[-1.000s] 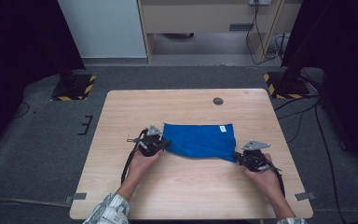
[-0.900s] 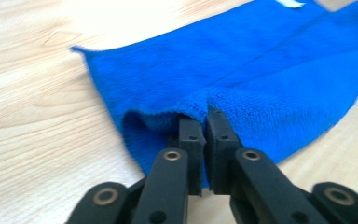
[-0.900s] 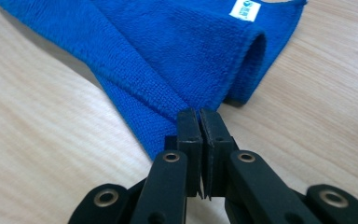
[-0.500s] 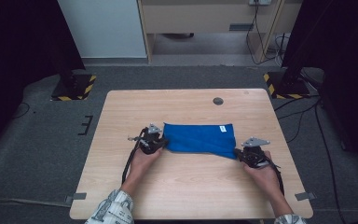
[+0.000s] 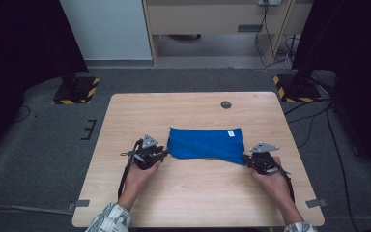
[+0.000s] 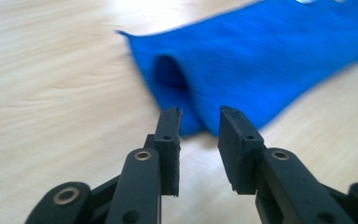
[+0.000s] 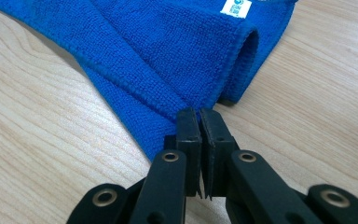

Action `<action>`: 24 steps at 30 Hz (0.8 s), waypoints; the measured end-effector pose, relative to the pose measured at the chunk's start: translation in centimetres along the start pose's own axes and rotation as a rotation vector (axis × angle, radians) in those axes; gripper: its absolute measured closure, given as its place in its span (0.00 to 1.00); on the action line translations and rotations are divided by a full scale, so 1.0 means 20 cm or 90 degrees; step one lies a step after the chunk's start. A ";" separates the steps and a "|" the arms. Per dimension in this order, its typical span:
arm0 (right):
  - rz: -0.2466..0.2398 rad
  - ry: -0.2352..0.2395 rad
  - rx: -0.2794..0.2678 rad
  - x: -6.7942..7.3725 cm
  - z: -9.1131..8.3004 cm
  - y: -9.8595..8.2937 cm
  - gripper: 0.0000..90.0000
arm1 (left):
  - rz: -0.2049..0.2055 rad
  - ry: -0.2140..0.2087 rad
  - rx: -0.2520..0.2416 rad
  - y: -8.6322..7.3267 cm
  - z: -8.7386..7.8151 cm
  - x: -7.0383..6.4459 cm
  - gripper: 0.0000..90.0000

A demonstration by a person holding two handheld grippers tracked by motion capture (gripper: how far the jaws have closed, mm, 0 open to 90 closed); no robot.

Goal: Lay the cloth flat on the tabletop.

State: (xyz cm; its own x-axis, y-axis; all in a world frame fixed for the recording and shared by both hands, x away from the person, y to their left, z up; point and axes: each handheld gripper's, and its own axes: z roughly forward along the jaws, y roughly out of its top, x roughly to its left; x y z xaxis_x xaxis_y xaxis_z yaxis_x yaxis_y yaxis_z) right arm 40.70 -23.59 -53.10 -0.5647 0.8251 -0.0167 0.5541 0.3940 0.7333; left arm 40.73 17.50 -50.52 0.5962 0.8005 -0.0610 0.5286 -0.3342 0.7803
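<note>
A folded blue cloth with a small white label lies at the middle of the wooden table. My left gripper rests at the cloth's near left corner. In the left gripper view its jaws stand open, and the blue cloth corner lies just beyond the tips, not between them. My right gripper is at the near right corner, which is drawn out toward it. In the right gripper view that gripper is shut on the corner of the cloth.
A small dark round grommet sits in the table near its far edge. Two hands hold the grippers from the near side, cables trailing back. Bare wood lies all around the cloth. Stand bases with yellow-black tape flank the table on the floor.
The left gripper has drawn back slightly toward the near edge, away from the cloth's left corner. The right gripper and the cloth have barely moved.
</note>
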 end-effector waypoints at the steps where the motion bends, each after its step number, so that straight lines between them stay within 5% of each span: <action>1: -0.001 -0.001 0.000 0.00 0.00 0.00 0.97 | 0.023 -0.014 0.010 0.00 0.02 -0.06 0.76; 6: 0.001 -0.002 -0.001 0.00 0.00 0.00 0.97 | 0.044 -0.035 0.017 0.00 0.11 -0.14 0.68; 8: 0.003 -0.002 -0.001 0.01 0.00 0.00 0.97 | 0.059 -0.023 0.028 0.00 0.15 -0.15 0.64; 15: 0.003 -0.001 -0.001 0.01 0.00 0.00 0.97 | 0.040 0.003 0.042 -0.01 0.22 -0.11 0.53; 19: 0.000 -0.003 -0.002 0.01 0.00 0.00 0.97 | 0.040 0.011 0.036 0.00 0.23 -0.10 0.62; 24: -0.002 -0.002 -0.002 0.01 0.00 0.00 0.97 | 0.050 0.019 0.034 0.01 0.24 -0.10 0.86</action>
State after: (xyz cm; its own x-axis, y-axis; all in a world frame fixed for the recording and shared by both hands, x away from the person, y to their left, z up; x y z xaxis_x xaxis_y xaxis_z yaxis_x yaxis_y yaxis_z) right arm 40.50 -23.47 -53.11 -0.5641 0.8255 -0.0210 0.5509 0.3951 0.7351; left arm 42.64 13.43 -53.28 0.6186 0.7855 0.0180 0.5134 -0.4214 0.7476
